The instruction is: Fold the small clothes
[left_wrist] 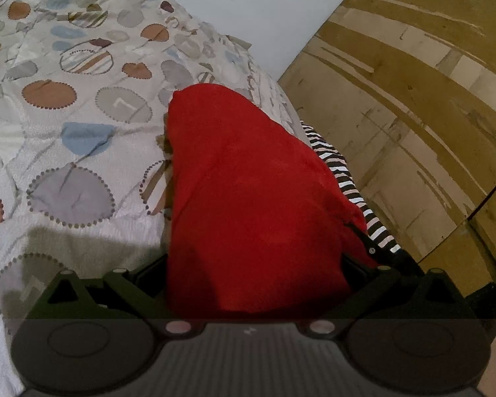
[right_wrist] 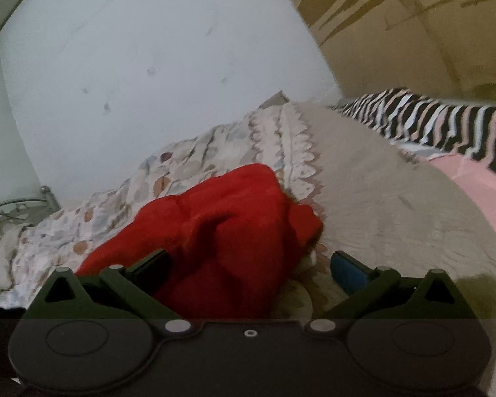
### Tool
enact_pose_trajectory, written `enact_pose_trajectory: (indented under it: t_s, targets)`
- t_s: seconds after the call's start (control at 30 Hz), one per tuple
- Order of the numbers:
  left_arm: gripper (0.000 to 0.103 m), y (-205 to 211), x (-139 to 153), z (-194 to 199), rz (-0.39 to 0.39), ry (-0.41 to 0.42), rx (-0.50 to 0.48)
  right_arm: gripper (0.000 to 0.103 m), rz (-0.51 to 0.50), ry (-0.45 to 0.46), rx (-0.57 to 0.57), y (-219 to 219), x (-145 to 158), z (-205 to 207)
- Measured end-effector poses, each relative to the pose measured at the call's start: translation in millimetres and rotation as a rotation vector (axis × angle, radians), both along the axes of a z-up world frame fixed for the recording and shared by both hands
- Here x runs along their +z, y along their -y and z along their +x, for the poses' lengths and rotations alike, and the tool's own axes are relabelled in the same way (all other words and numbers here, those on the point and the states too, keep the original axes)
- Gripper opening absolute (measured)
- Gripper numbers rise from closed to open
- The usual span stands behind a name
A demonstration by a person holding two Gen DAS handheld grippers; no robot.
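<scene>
A red garment [left_wrist: 248,192] lies on the patterned bedspread [left_wrist: 66,115] and fills the space between my left gripper's [left_wrist: 254,264] jaws, hiding the fingertips. The jaws stand wide apart with the cloth draped over them. In the right wrist view the same red garment [right_wrist: 221,231] lies bunched on the bed, between the jaws of my right gripper [right_wrist: 248,264]. Those jaws stand open; the blue pad of the right finger [right_wrist: 347,269] is bare and apart from the cloth.
A black-and-white striped cloth [left_wrist: 347,185] lies at the bed's right edge, also in the right wrist view [right_wrist: 439,125], beside a pink sheet [right_wrist: 473,178]. A wooden wardrobe [left_wrist: 413,99] stands right, a white wall [right_wrist: 148,66] behind. A metal bed frame [right_wrist: 16,208] shows far left.
</scene>
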State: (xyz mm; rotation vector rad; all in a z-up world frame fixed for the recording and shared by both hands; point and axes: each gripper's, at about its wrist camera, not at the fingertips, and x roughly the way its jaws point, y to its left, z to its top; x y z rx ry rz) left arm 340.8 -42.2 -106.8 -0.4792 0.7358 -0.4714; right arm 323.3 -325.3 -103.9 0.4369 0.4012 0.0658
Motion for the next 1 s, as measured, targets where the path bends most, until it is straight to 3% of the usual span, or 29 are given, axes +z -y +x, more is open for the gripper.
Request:
enact_pose_trajectory:
  t_s: [0.17,0.4,0.53,0.63,0.77,1.0]
  targets:
    - [0.103,2,2,-1,0.014,0.011,0.005,0.102,0.059,-0.019,0.022,16,7,-5]
    - [0.103,4,2,-1,0.034,0.023,0.001,0.102,0.13,0.017,-0.01,34,39,30]
    - [0.103,4,2,-1,0.035,0.021,-0.001,0.102,0.011,-0.058,-0.001,23,42,71]
    - [0.103,4,1,-1,0.036,0.021,-0.008,0.101,0.032,-0.194,0.003,25,11,94]
    - [0.103,5,0,-3,0.035,0.022,-0.017,0.099,0.087,-0.077,-0.005,33,-4,75]
    - [0.103,5,0,-3,0.034,0.023,-0.011,0.099,0.105,-0.067,-0.002,35,-6,73]
